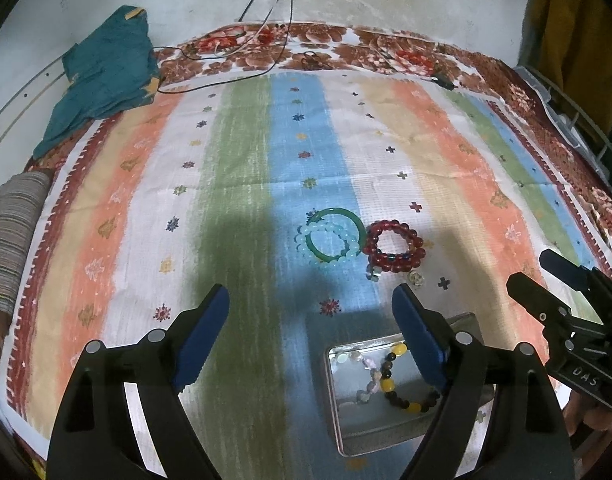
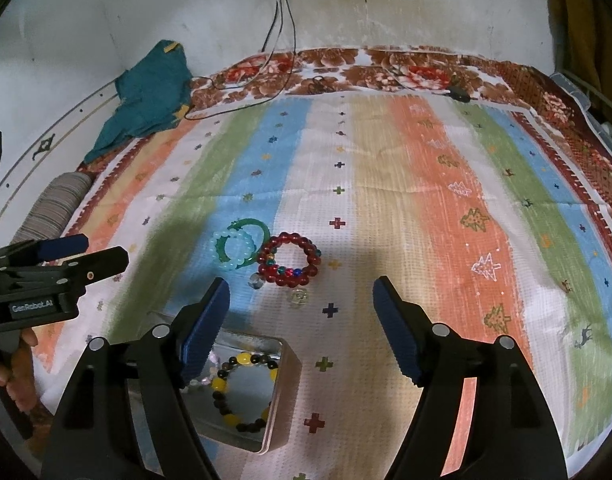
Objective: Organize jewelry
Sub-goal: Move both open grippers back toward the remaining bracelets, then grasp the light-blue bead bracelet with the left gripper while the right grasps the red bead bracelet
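Note:
A green bangle (image 1: pixel 353 218) with a pale blue bead bracelet (image 1: pixel 306 240) on it lies on the striped cloth, touching a red bead bracelet (image 1: pixel 393 254). They also show in the right wrist view: bangle (image 2: pixel 254 224), pale bracelet (image 2: pixel 230 266), red bracelet (image 2: pixel 290 276). A metal tin (image 1: pixel 337 412) near me holds a yellow-and-dark bead bracelet (image 1: pixel 389 384) and a clear bead bracelet (image 1: pixel 365 392); the tin (image 2: pixel 284 392) also shows in the right wrist view. My left gripper (image 1: pixel 309 304) is open and empty above the tin. My right gripper (image 2: pixel 302 296) is open and empty, short of the bracelets.
Two clear loose beads (image 2: pixel 298 298) lie beside the red bracelet. A teal cloth (image 1: pixel 102 76) and a striped roll (image 1: pixel 14 240) sit at the far left. Cables (image 1: pixel 234 44) trail along the wall side. A wire rack (image 1: pixel 577 120) stands at the right.

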